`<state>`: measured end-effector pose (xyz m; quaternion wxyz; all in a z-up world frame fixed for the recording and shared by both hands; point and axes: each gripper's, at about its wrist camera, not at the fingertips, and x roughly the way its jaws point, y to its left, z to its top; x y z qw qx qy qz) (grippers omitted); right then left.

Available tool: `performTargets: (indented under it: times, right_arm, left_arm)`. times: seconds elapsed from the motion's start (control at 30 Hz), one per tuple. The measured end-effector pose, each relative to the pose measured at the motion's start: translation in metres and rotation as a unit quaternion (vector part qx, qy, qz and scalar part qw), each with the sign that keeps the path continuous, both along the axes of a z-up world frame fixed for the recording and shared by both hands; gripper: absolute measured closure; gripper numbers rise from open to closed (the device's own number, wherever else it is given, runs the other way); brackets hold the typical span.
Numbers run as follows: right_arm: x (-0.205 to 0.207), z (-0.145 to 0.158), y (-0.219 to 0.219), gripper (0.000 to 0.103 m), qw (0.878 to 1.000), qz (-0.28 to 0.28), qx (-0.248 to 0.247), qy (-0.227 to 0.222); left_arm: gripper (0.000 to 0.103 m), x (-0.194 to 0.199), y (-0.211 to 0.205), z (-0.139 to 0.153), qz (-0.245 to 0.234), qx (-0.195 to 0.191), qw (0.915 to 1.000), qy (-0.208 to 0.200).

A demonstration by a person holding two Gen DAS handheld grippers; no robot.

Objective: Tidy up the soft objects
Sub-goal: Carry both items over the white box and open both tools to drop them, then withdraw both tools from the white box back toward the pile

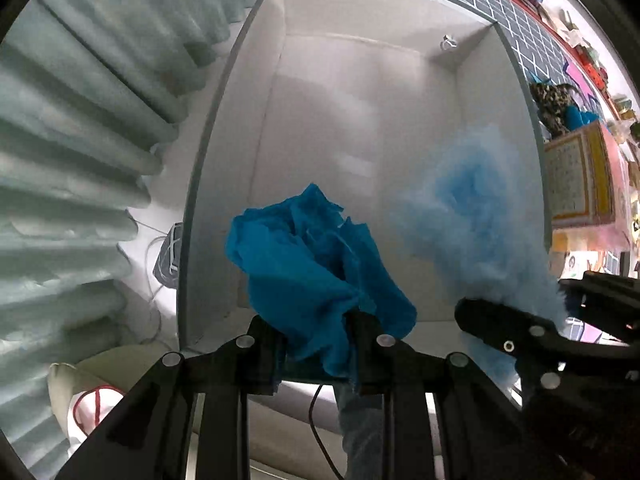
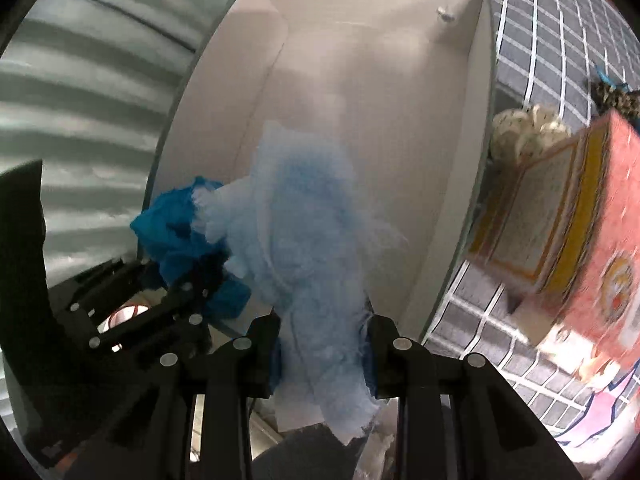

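Observation:
A crumpled bright blue cloth (image 1: 312, 264) hangs from my left gripper (image 1: 316, 340), which is shut on it and points down into a white open box (image 1: 360, 92). A fluffy pale blue cloth (image 2: 304, 232) is pinched in my right gripper (image 2: 324, 344), also over the box. In the left wrist view the pale blue cloth (image 1: 476, 216) and the right gripper (image 1: 516, 340) show at the right. In the right wrist view the bright blue cloth (image 2: 176, 224) and the left gripper (image 2: 188, 292) sit at the left. The box floor under the cloths looks bare.
A grey curtain (image 1: 80, 140) hangs left of the box. A grid-patterned dark cover (image 2: 560, 40) lies to the right, with an orange and yellow patterned box (image 2: 560, 216) and a leopard-print item (image 1: 556, 104) on it. A white bag with red handles (image 1: 88, 400) lies at lower left.

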<state>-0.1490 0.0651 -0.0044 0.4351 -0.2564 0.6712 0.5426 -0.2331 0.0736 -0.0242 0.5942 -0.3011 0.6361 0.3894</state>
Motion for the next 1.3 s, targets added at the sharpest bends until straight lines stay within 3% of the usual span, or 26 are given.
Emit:
performTargets:
  times: [0.3,0.6,0.63,0.7,0.73,0.77,0.87,0.93,0.97,1.0,1.03,1.07,1.17,1.3]
  right_arm:
    - [0.018,0.004,0.012,0.070,1.000,-0.025,0.014,-0.002]
    - [0.010,0.009,-0.001,0.070,0.999,-0.024,0.023,-0.008]
    - [0.005,0.010,-0.004,0.070,0.999,-0.023,0.025,-0.009]
    - [0.008,0.011,-0.005,0.070,0.999,-0.026,0.027,-0.010]
    - [0.009,0.013,-0.005,0.070,0.999,-0.026,0.029,-0.008]
    - [0.010,0.014,-0.005,0.064,0.999,-0.026,0.030,-0.007]
    - [0.013,0.023,-0.011,0.040,0.998,-0.034,0.046,-0.016]
    - [0.014,0.030,-0.012,0.033,0.998,-0.034,0.058,-0.021]
    - [0.015,0.034,-0.013,0.022,0.997,-0.036,0.064,-0.023]
    - [0.016,0.036,-0.014,0.016,0.997,-0.039,0.068,-0.023]
    - [0.017,0.039,-0.014,0.005,0.996,-0.042,0.073,-0.020]
    - [0.021,0.045,-0.016,0.001,0.995,-0.049,0.081,-0.012]
    - [0.030,0.063,-0.018,0.001,0.992,-0.060,0.107,0.001]
    - [0.057,0.097,-0.021,0.001,0.986,-0.083,0.147,0.007]
  left_arm:
    - [0.076,0.005,0.006,0.008,0.005,0.010,0.9999,-0.005]
    - [0.075,0.004,0.004,0.012,0.001,0.016,0.9998,-0.007]
    - [0.072,0.005,0.004,0.013,0.001,0.017,0.9998,-0.009]
    - [0.045,0.004,0.003,0.016,-0.001,0.021,0.9996,-0.017]
    - [0.036,0.005,0.003,0.018,-0.003,0.027,0.9994,-0.020]
    - [0.023,0.005,0.002,0.021,-0.006,0.034,0.9992,-0.022]
    - [0.020,0.006,0.000,0.031,-0.014,0.041,0.9982,-0.041]
    - [0.014,0.006,0.000,0.036,-0.011,0.034,0.9976,-0.060]
    - [0.004,0.005,0.000,0.039,-0.007,0.032,0.9972,-0.068]
    - [0.000,0.003,0.001,0.043,-0.002,0.034,0.9965,-0.077]
    - [0.000,0.003,0.002,0.046,0.002,0.037,0.9955,-0.087]
    - [0.000,0.002,0.003,0.051,0.006,0.039,0.9945,-0.097]
    - [0.000,0.004,0.008,0.067,0.016,0.047,0.9895,-0.136]
    - [0.000,0.018,0.017,0.088,0.021,0.061,0.9851,-0.159]
